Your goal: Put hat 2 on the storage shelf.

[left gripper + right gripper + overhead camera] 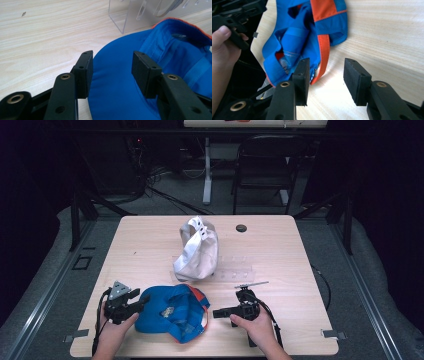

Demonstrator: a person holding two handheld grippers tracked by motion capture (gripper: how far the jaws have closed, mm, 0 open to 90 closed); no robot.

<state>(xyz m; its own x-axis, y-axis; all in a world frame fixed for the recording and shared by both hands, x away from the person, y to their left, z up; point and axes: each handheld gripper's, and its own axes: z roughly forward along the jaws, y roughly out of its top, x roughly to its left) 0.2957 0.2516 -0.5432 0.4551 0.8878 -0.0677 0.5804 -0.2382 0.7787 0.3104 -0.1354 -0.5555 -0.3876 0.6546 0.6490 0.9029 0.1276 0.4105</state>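
The table (150,245) has a pale wood-grain top, smooth and matt, with fine darker streaks. On it, the blue cap (172,312) is thin woven cloth with a slight sheen, trimmed in matt orange fabric, and shows mesh lining inside. Beyond the blue cap, the white cap (197,252) is soft, dull cloth resting on a clear glossy plastic stand (130,15). The left gripper (112,72) and right gripper (325,80) are matt black plastic with brass-coloured rivets; their pads (355,80) look finely rough.
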